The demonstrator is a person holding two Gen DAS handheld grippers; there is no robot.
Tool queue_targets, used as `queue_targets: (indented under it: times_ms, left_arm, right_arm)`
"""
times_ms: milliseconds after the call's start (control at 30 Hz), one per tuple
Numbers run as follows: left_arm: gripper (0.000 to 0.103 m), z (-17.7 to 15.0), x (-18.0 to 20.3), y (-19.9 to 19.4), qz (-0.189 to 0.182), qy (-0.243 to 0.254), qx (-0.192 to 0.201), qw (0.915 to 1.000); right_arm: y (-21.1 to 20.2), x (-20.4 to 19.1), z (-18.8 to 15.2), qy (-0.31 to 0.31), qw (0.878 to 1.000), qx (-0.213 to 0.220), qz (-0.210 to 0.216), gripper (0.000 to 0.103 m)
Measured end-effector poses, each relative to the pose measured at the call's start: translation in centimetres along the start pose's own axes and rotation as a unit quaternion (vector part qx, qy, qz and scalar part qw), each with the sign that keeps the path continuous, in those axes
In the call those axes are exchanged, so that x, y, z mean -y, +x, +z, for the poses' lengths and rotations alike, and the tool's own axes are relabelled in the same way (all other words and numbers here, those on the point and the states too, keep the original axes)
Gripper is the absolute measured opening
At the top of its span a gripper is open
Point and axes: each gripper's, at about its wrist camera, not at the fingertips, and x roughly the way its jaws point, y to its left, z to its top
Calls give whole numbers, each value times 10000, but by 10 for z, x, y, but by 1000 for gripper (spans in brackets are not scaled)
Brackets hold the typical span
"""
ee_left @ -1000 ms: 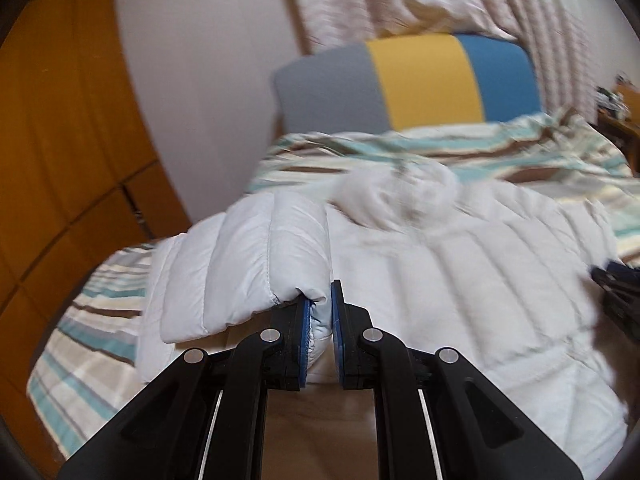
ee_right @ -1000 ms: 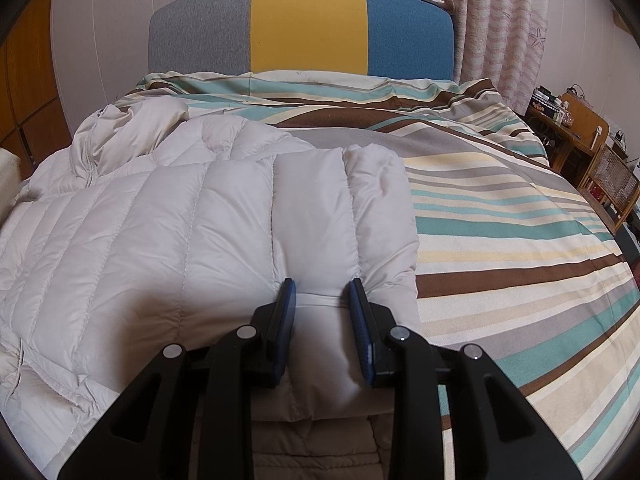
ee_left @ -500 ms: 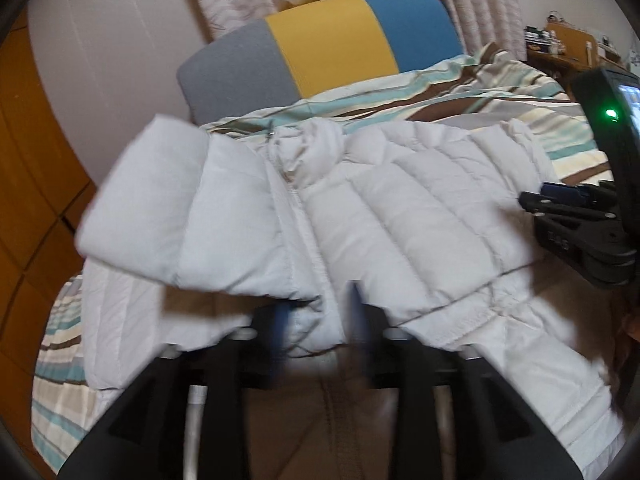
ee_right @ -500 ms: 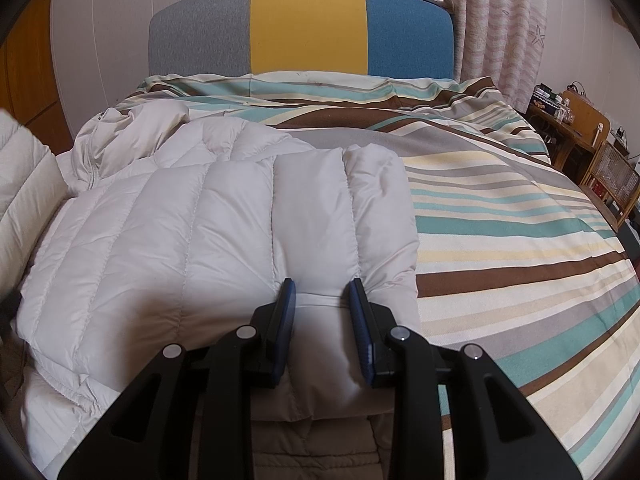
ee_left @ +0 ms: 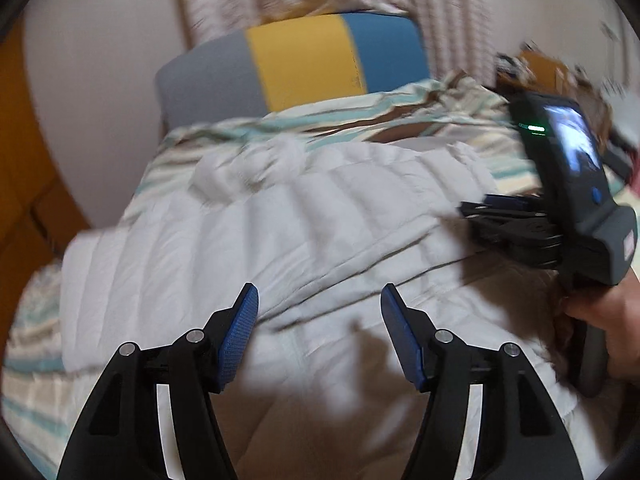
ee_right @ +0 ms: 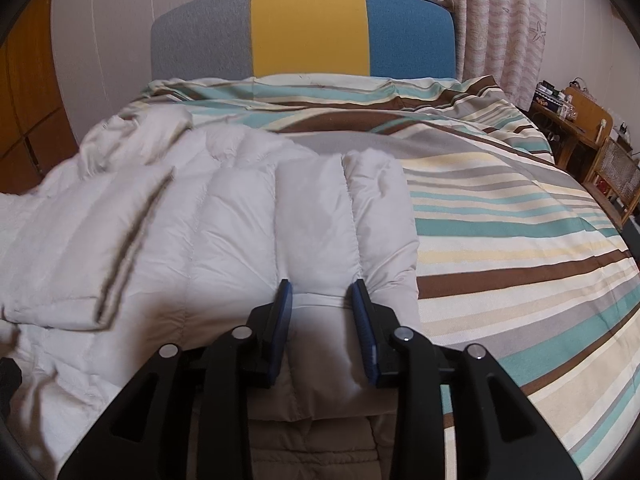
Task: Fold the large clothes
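Observation:
A white quilted puffer jacket [ee_left: 320,220] lies spread on the striped bed. My left gripper [ee_left: 319,294] hovers over its lower middle with its jaws opening and nothing between them. The jacket's left sleeve [ee_right: 92,240] lies folded across the body. In the right wrist view my right gripper [ee_right: 321,292] grips the folded right sleeve [ee_right: 320,220] at its cuff end; its jaws are opening slightly and the puffy fabric still fills the gap and touches both pads. In the left wrist view, a hand [ee_left: 608,312] holds the right gripper [ee_left: 500,216] at the jacket's right side.
The striped bed cover [ee_right: 500,220] stretches bare to the right of the jacket. A grey, yellow and blue headboard [ee_right: 308,32] stands at the far end under curtains. Wooden furniture [ee_right: 580,120] crowds the right wall, and a wooden wardrobe [ee_left: 20,160] stands on the left.
My left gripper carried the left sleeve rightward over the jacket body, then opened and let it go; the sleeve now lies folded there. The right gripper stayed put, its jaws slightly wider.

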Motion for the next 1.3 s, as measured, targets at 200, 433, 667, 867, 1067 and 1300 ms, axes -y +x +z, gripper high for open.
queue_targets:
  times_ms: [200, 433, 667, 867, 1067, 1300]
  left_arm:
    - [63, -26, -75, -18, 471, -1600, -31, 9860]
    - [63, -41, -95, -13, 520, -2243, -364, 9725]
    - [63, -42, -116, -13, 390, -2557, -457, 9649]
    - [63, -8, -152, 4, 668, -2740, -352, 9588]
    - [52, 22, -205, 48, 1224, -2742, -485, 9526]
    - [51, 1, -262, 97, 1322, -2864, -801, 9455]
  right_arm:
    - [-56, -20, 25, 0, 9961, 633, 619, 35]
    - [-33, -112, 46, -840, 9903, 320, 1055, 31]
    - [29, -105, 17, -623, 9934, -191, 941, 31]
    - [28, -109, 14, -653, 9934, -91, 934, 32]
    - [21, -99, 9, -651, 9934, -63, 947, 33]
    - [22, -104, 7, -800, 9936, -31, 802, 33]
